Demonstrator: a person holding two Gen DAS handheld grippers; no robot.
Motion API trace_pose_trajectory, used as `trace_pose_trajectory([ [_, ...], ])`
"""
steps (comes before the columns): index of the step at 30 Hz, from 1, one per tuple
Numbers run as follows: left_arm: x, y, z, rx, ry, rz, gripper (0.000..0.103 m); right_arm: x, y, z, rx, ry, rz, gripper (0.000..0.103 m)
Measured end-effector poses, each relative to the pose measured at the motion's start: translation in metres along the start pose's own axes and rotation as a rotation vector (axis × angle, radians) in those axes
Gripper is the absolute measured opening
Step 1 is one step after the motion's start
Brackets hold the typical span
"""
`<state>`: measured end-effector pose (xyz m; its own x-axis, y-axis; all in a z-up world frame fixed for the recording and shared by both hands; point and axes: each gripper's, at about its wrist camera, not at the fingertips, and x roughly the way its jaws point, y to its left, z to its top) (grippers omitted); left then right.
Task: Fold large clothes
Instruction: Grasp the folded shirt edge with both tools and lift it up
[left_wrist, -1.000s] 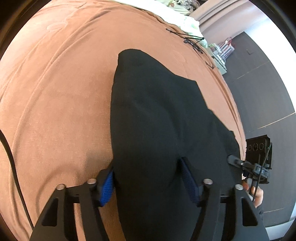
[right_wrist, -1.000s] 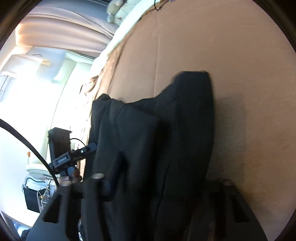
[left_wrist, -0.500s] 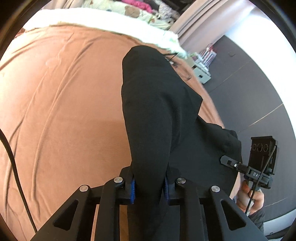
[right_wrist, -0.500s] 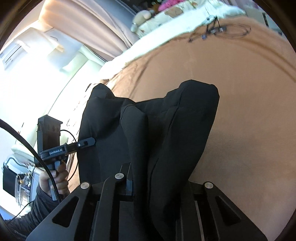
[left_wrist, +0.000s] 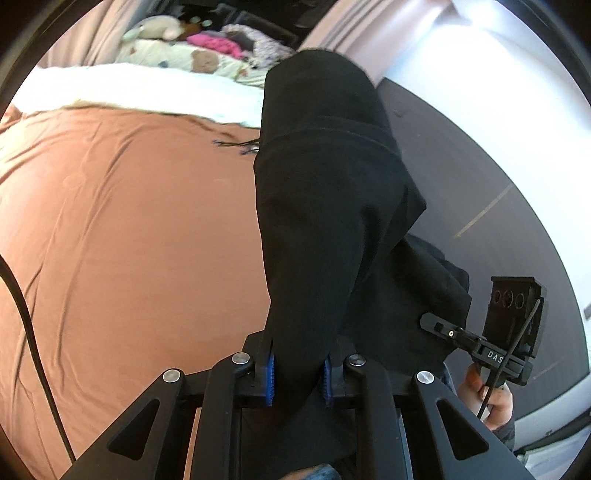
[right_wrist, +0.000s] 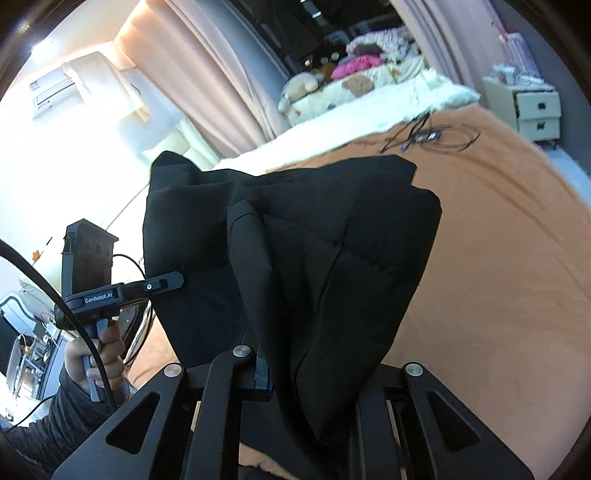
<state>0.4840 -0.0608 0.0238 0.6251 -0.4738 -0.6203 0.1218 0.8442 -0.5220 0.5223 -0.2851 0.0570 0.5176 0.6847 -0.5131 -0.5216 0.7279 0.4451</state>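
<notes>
While both grippers are clamping its bunched edge, the black garment (left_wrist: 325, 206) is hanging limp above the brown bedspread (left_wrist: 129, 221). The left gripper (left_wrist: 298, 373) and right gripper (right_wrist: 295, 380) have just been closing on cloth. It is looking soft and floppy, so corners are probably the best hold.

Only two pieces of lettering can be read. In the right wrist view, white letters spelling "GenRobot.AI" stand on the side of the black plastic handheld left gripper (right_wrist: 162, 285), on the flat body just above the grey pistol handle that the person's left hand (right_wrist: 98, 354) holds. In the left wrist view, the white letters "DAS" stand on the side of the black plastic handheld right gripper (left_wrist: 430, 323), on the body just above the person's right hand (left_wrist: 487, 397); the word runs on behind a black cable and its remaining letters are hidden. Nothing else in either view carries legible text.
</notes>
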Motion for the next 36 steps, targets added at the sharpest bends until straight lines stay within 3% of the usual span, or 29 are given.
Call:
trace_pose_trajectory([
  [11, -0.001, -0.101, -0.013, 0.073, 0.007, -0.119, 0.018, -0.133, 0.012, -0.018, -0.033, -0.096, -0.127, 0.01],
  [19, 0.031, -0.186, -0.025, 0.142, 0.048, -0.201, 0.018, -0.224, 0.012, -0.047, -0.024, -0.153, -0.221, 0.01],
  [28, 0.087, -0.264, -0.051, 0.2, 0.128, -0.275, 0.018, -0.285, 0.011, -0.078, -0.013, -0.192, -0.309, 0.01],
  [36, 0.158, -0.298, -0.066, 0.19, 0.211, -0.322, 0.018, -0.293, 0.003, -0.077, 0.032, -0.179, -0.4, 0.01],
])
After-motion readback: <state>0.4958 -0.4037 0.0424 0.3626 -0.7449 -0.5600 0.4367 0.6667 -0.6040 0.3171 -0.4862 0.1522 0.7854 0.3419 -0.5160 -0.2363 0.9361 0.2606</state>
